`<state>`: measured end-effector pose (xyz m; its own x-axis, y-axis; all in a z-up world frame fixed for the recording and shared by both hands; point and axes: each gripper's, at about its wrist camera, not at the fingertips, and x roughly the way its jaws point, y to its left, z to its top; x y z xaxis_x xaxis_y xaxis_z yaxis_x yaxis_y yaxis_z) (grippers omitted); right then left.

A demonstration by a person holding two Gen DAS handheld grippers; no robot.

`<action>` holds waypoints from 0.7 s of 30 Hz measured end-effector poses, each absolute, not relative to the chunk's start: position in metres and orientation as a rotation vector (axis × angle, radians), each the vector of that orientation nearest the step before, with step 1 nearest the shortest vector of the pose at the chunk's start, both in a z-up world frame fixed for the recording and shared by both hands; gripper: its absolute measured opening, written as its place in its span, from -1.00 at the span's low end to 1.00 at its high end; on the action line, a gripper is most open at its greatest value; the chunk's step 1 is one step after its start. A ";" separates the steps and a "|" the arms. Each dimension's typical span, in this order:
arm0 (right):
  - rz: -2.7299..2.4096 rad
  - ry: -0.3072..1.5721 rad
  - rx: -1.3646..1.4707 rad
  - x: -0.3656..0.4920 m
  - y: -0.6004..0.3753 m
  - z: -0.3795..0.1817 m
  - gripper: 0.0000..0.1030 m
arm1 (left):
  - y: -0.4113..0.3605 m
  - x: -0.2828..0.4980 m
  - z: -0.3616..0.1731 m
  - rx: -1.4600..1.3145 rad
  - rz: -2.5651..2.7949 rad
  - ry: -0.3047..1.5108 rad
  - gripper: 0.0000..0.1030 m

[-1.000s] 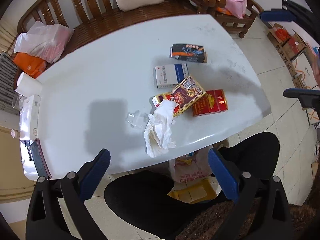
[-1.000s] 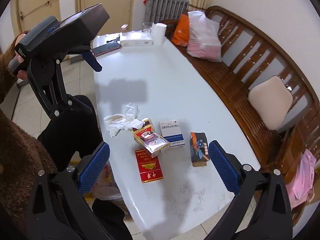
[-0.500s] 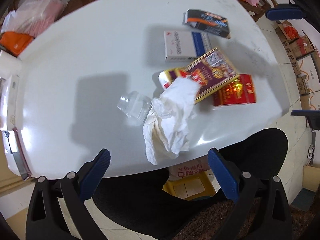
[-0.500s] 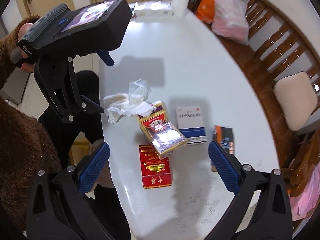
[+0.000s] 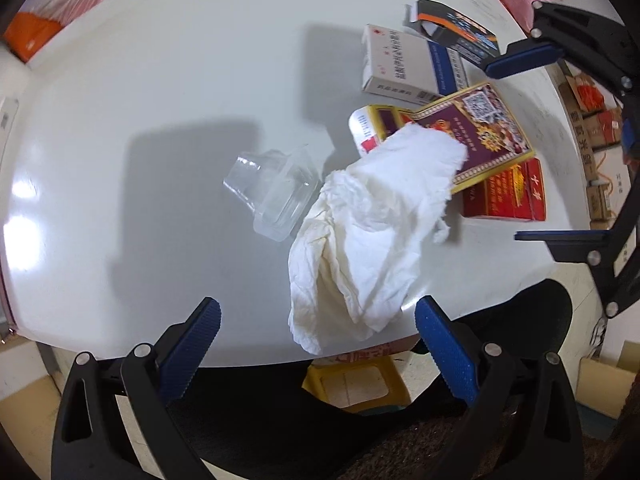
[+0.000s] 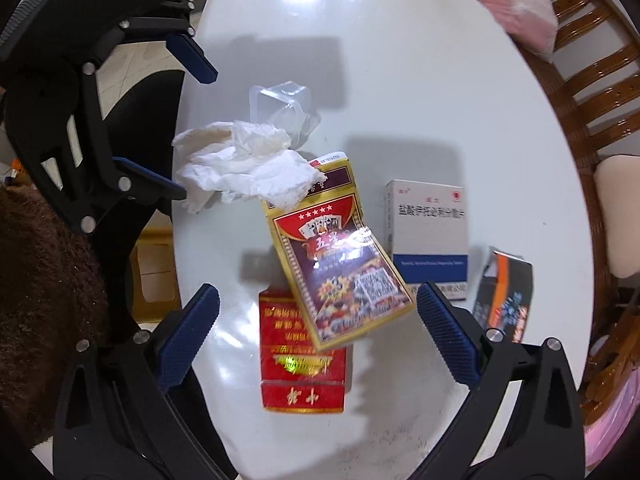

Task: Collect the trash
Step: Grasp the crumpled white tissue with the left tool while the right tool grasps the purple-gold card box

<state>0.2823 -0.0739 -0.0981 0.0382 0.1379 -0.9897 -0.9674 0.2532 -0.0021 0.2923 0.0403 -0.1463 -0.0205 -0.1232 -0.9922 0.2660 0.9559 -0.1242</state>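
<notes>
A crumpled white tissue [image 5: 368, 236] lies at the near edge of the white table [image 5: 160, 80], partly over a gold and purple card box [image 5: 476, 128]. A clear plastic cup [image 5: 272, 192] lies beside it. My left gripper [image 5: 316, 344] is open just short of the tissue. My right gripper [image 6: 316, 332] is open over the card box [image 6: 340, 264] and a red cigarette pack [image 6: 302, 360]. A white medicine box [image 6: 426, 232] and a dark box [image 6: 506, 296] lie to the right. The tissue [image 6: 244, 164] and the cup [image 6: 284, 108] show further off.
A yellow stool [image 5: 356, 380] with a bag stands under the table edge. A wooden bench [image 6: 580, 92] with bags and a cushion runs along the far side. Cardboard boxes [image 5: 596, 128] sit on the floor.
Both grippers have moved down and closer to the table. The tissue and the boxes now fill more of each view. Nothing on the table has moved.
</notes>
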 end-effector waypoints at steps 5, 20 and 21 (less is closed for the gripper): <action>1.077 1.219 -0.944 0.284 -0.071 -0.110 0.87 | 0.041 0.293 -0.154 0.119 -0.318 1.564 0.83; 1.055 1.201 -0.915 0.290 -0.066 -0.117 0.32 | 0.033 0.290 -0.176 0.090 -0.318 1.592 0.40; 1.050 1.195 -0.925 0.290 -0.066 -0.117 0.31 | 0.033 0.290 -0.176 0.091 -0.318 1.591 0.40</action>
<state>0.2895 -0.0661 -0.1171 0.0541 0.1369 -0.9891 -0.9633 0.2681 -0.0156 0.2897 0.0333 -0.1764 -0.0514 -0.1380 -0.9891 0.2531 0.9563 -0.1466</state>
